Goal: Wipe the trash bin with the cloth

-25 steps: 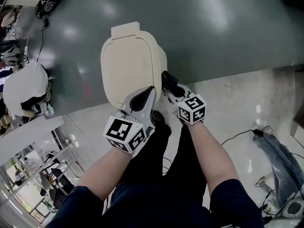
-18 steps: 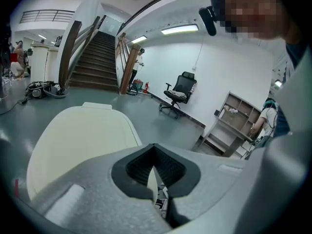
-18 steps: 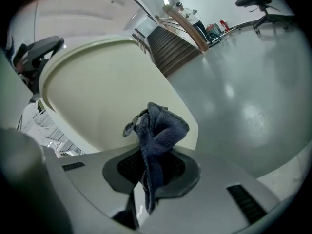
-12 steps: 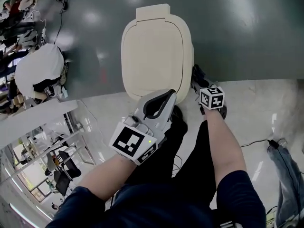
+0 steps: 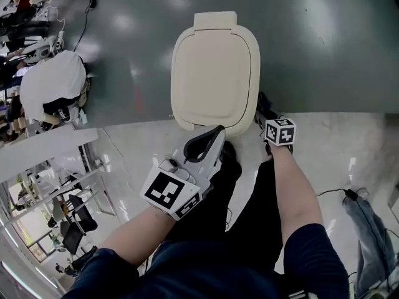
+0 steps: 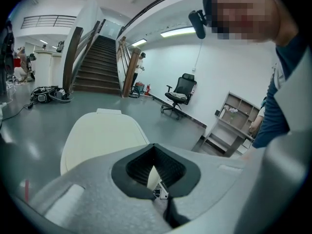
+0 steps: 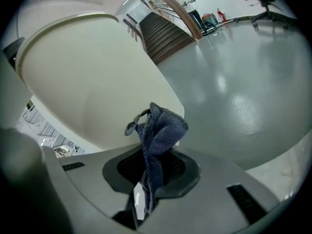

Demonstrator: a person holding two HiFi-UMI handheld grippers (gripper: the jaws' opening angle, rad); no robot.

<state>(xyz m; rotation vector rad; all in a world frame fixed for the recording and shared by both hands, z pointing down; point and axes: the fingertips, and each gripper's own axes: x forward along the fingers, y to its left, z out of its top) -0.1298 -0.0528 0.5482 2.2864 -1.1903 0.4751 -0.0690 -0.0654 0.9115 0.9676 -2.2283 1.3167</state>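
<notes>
The cream trash bin (image 5: 215,67) stands on the grey floor with its lid shut, just ahead of my legs. My left gripper (image 5: 206,141) hovers by the bin's near edge, shut and holding nothing; in its own view the lid (image 6: 102,133) lies beyond the closed left gripper (image 6: 155,150). My right gripper (image 5: 263,112) sits low against the bin's right side. In the right gripper view, the right gripper (image 7: 146,155) is shut on a blue-grey cloth (image 7: 160,126), which sticks up close to the bin's curved wall (image 7: 83,82). Contact between cloth and wall is unclear.
A white bundle (image 5: 51,83) and cables lie on the floor at left. Glass shelving (image 5: 56,185) fills the lower left. A cable (image 5: 327,190) and denim cloth (image 5: 369,226) lie at right. Stairs (image 6: 95,65) and an office chair (image 6: 181,89) stand beyond the bin.
The right gripper dropped from near the lid's front corner to low beside the bin's right side. The left gripper drew back from the lid's near edge. The head view shifted.
</notes>
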